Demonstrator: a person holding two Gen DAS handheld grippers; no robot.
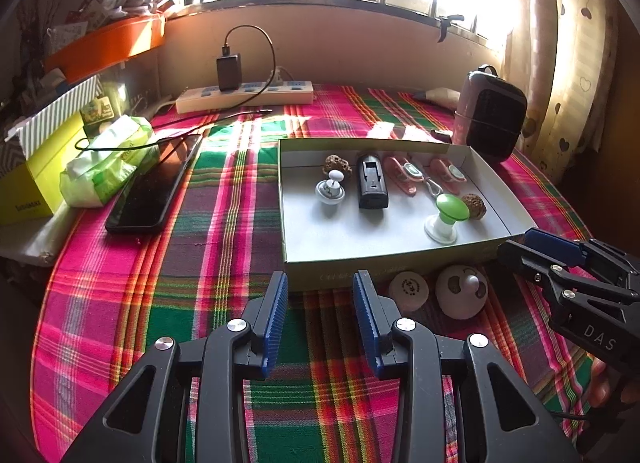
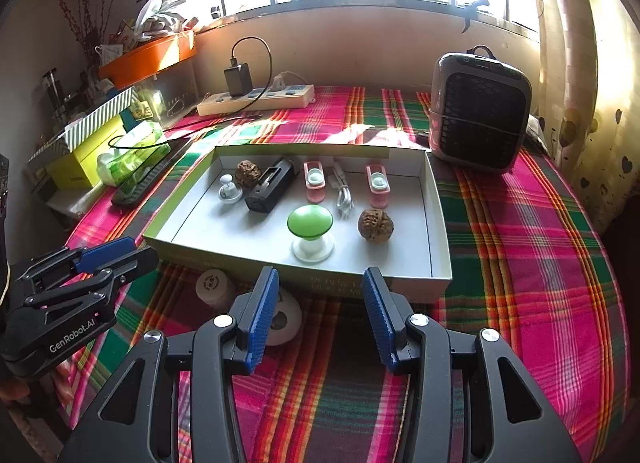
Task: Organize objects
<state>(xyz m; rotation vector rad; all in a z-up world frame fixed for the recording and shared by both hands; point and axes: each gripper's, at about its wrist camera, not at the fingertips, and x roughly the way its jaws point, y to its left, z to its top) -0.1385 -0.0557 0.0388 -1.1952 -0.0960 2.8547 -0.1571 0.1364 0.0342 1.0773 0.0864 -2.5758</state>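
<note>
Two white round pieces [image 1: 440, 291] sit outside the box [image 1: 384, 263], against its near wall. Your right gripper [image 2: 320, 311] gapes wide, empty; left gripper [image 1: 320, 315] narrower, empty, presumably standing by.

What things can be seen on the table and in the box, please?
box: 1, white inside, centre of cloth
walnuts: 2, brown, in box
green knob: 1, in box front
black device: 1, in box
pink clips: 2, in box back
white round pieces: 2, on cloth before box
phone: 1, black, left of box
power strip: 1, white, by wall
heater: 1, grey-black, back right
left gripper: jaws open, empty
right gripper: jaws open, empty
</note>
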